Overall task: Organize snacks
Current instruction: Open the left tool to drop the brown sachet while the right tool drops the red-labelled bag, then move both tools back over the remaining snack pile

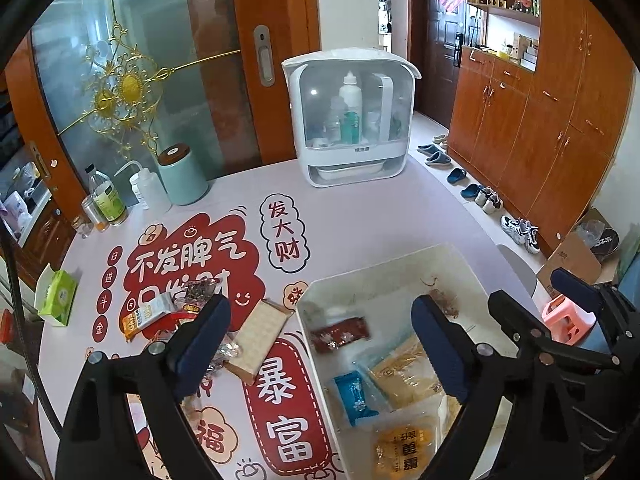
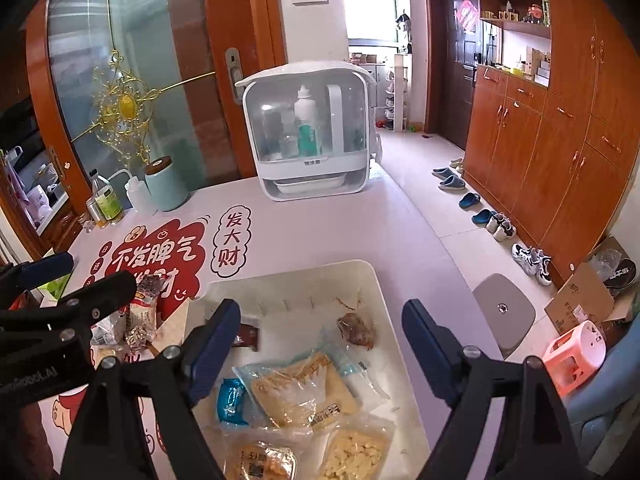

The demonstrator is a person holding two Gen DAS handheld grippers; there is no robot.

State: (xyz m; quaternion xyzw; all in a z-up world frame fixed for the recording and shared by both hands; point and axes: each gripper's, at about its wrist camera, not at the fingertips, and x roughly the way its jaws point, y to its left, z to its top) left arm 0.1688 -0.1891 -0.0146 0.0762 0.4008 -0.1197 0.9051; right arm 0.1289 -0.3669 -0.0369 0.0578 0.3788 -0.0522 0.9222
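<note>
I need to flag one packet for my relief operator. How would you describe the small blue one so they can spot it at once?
Find the white bin on the table, in front of the grippers. Along its left wall, beside the big clear bags of yellow snacks, lies the blue packet. It is the only bright blue wrapper there, and far smaller than those bags.

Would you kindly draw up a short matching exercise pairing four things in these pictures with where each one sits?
Things:
1. blue snack packet
2. flat beige wafer pack
3. green tissue box
4. teal canister

Places:
A. at the table's left edge
B. inside the white bin
C. at the back of the table, beside the squeeze bottle
D. lying on the table just left of the bin

Pairs: 1-B, 2-D, 3-A, 4-C
</note>
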